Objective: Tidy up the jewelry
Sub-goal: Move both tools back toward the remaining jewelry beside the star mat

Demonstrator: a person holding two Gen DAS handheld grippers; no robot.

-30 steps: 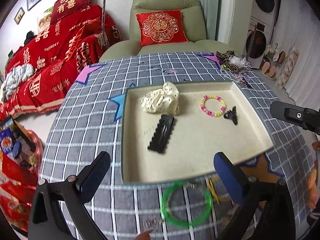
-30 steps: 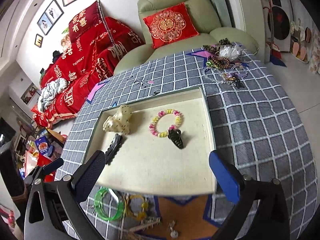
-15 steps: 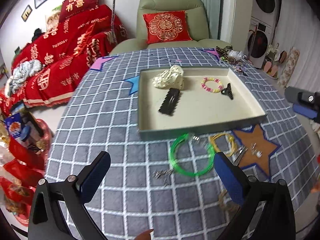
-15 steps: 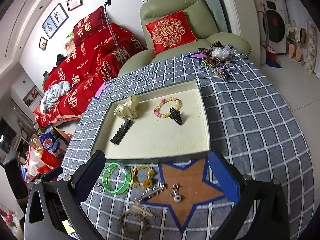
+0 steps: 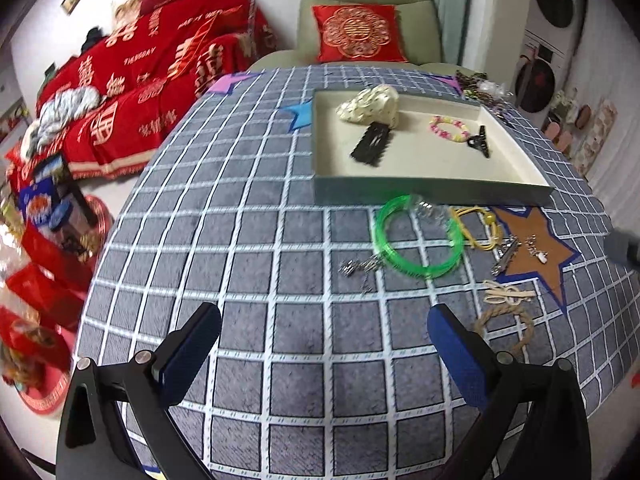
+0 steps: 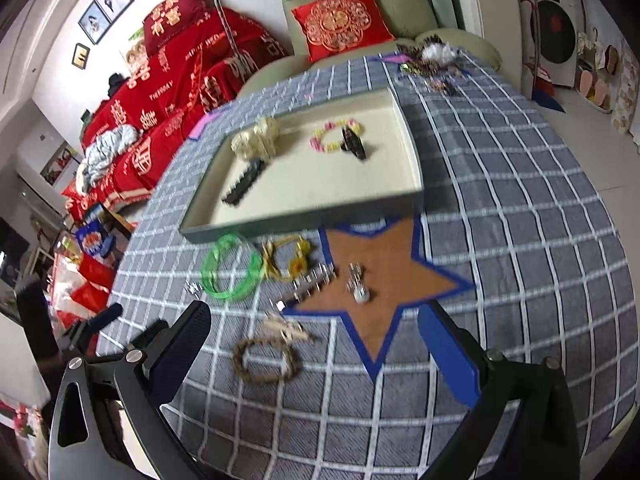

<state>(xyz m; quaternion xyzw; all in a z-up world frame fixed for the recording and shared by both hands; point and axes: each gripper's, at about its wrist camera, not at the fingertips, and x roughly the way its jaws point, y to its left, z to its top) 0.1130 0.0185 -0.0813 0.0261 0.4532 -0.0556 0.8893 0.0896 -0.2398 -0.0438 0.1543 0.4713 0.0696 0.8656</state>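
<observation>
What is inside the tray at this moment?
The tray holds a cream dotted scrunchie, a black comb clip, a pink-and-yellow bead bracelet and a small black claw clip. Anything under the scrunchie is hidden.

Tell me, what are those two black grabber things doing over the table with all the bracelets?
A person is tidying jewelry with them. Both the left gripper and right gripper are open and hold nothing. The tray already has a cream bow, a black comb clip, a bead bracelet and a small black clip. A green bangle, a yellow bracelet and a rope bracelet wait on the checked cloth.
</observation>
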